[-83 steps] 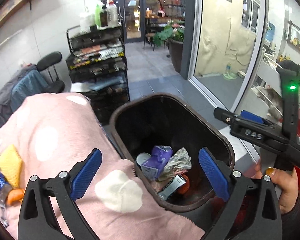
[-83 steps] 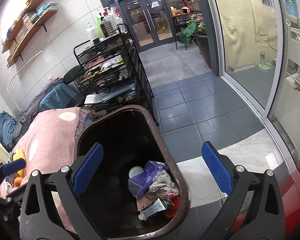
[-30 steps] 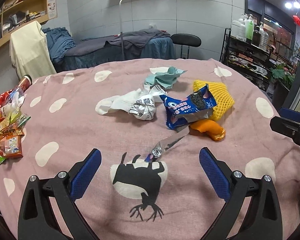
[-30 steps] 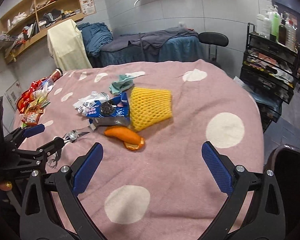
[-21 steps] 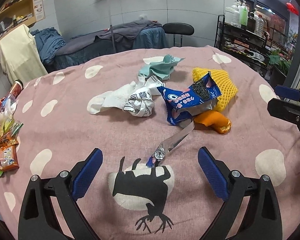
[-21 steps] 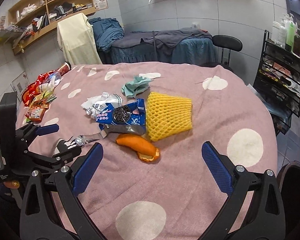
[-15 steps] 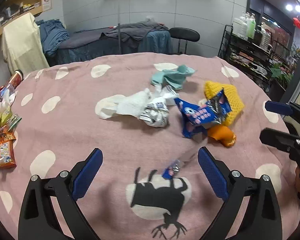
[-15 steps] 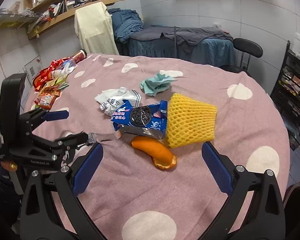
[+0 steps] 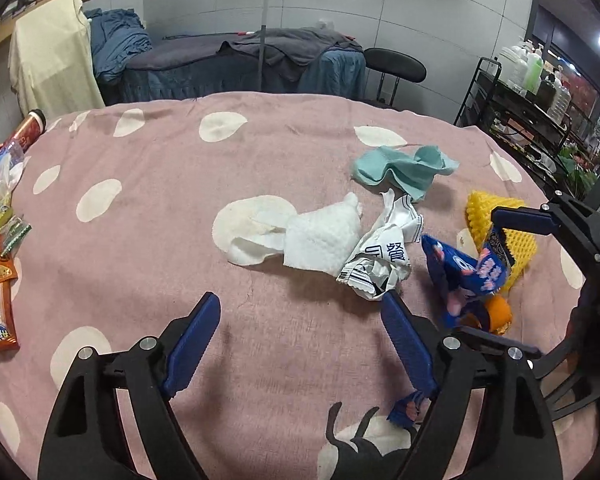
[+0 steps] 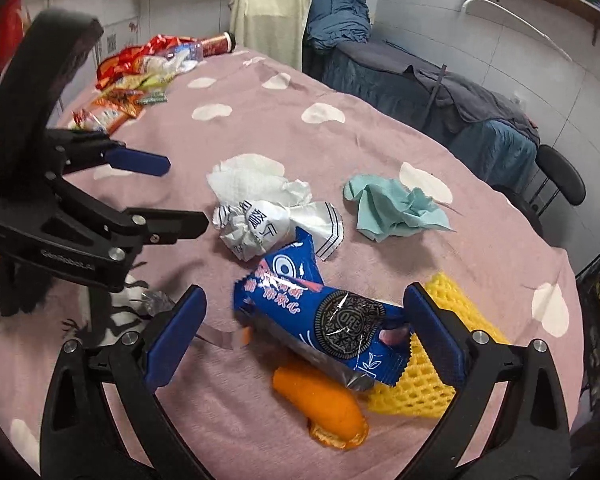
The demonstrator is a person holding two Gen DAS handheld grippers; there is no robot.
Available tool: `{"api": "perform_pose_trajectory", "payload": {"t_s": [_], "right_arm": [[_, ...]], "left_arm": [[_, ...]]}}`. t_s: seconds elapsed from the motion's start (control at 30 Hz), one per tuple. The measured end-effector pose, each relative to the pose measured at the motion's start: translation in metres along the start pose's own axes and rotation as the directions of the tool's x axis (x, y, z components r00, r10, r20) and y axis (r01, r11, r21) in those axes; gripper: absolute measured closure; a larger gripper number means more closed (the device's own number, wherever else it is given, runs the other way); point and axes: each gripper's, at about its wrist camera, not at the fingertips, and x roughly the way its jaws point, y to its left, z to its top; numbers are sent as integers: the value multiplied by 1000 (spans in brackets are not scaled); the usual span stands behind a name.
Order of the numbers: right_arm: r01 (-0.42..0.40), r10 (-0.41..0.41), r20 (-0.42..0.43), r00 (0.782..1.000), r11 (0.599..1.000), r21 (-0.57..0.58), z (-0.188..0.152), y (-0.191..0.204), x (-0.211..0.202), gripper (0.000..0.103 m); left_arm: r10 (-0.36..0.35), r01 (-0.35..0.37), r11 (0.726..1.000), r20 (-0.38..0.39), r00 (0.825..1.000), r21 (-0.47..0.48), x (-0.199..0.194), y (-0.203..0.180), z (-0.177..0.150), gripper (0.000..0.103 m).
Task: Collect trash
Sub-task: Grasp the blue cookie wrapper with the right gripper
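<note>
Step in hand: approach for pick-up. Both grippers are over the trash pile and neither holds anything.

Nearest, in the right wrist view, the right gripper [image 10: 304, 328] straddles the blue cookie wrapper [image 10: 328, 316]. Its jaws stand wide and have just been closing; the wrapper lies between them, but the pads do not yet press on it. The wrapper's long axis runs from upper left to lower right in this view, roughly across the jaw gap, with its crimped end pointing toward the right finger. It rests partly on the orange peel [image 10: 324, 404] and against the yellow foam net [image 10: 432, 384].

The left gripper [image 9: 300, 344] is also open, jaws just narrowing, with only bare pink cloth of the tabletop [image 9: 160, 168] between them. The crumpled white wrapper [image 9: 380, 260] and white tissue [image 9: 320, 236] lie just ahead.

Farther off lies the teal tissue [image 10: 396, 208].

Next move, as a judgement: lower the right gripper, close on the wrapper alone, then lift clear of peel and net.
</note>
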Motion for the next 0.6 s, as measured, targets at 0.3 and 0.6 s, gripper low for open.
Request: {"api": "perform_pose_trajectory", "payload": {"t_s": [0.3, 0.6], "right_arm": [[-3, 2, 38, 999, 1000, 10, -13, 0, -12, 72], [-54, 25, 160, 987, 982, 182, -19, -20, -60, 79]], "left_arm": [[-14, 14, 999, 7, 1000, 47, -1, -16, -2, 28], [-19, 21, 996, -32, 999, 88, 17, -39, 7, 44]]}}
